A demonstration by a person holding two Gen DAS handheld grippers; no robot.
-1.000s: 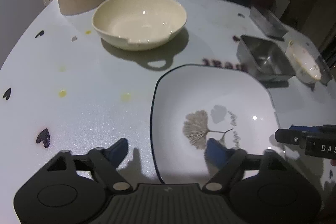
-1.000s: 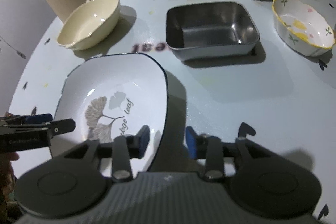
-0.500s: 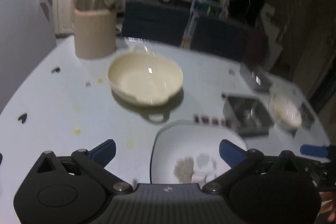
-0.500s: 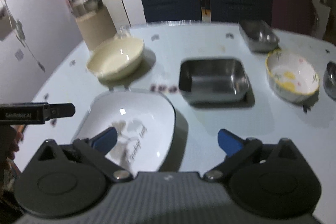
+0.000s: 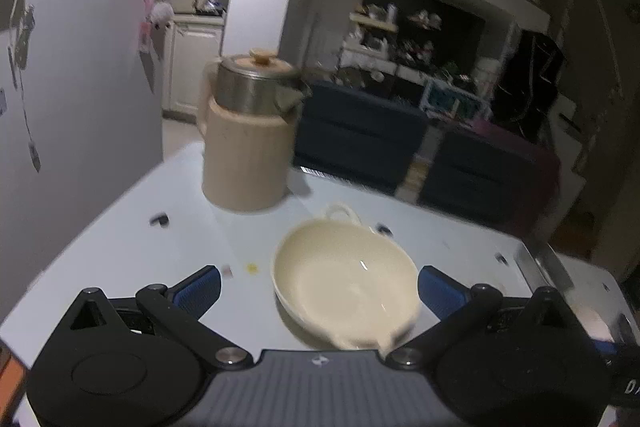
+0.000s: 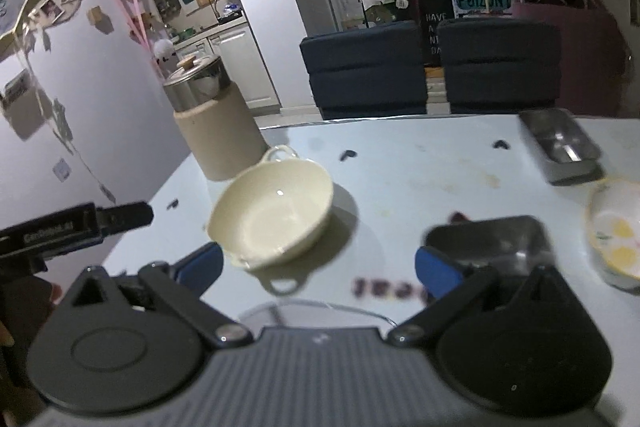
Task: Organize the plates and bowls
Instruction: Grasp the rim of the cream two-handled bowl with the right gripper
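Observation:
A cream two-handled bowl [image 5: 346,281] [image 6: 276,213] stands on the white table. My left gripper [image 5: 318,289] is open and empty, raised above the table with the bowl seen between its fingers. My right gripper [image 6: 318,265] is open and empty, also raised. The white square plate's far rim [image 6: 316,305] just shows below the right gripper. A steel square tray [image 6: 494,241] sits behind the right finger. A yellow-rimmed flowered bowl [image 6: 614,231] is at the far right. The left gripper shows at the left of the right wrist view [image 6: 76,225].
A beige kettle with a steel lid [image 5: 248,135] [image 6: 212,123] stands at the table's back left. A second steel tray [image 6: 560,143] lies at the back right. Dark blue chairs [image 6: 432,67] stand beyond the far edge. A wall is close on the left.
Both grippers opened wide, let go of the white square plate, and lifted and tilted up. The plate has dropped almost out of both views.

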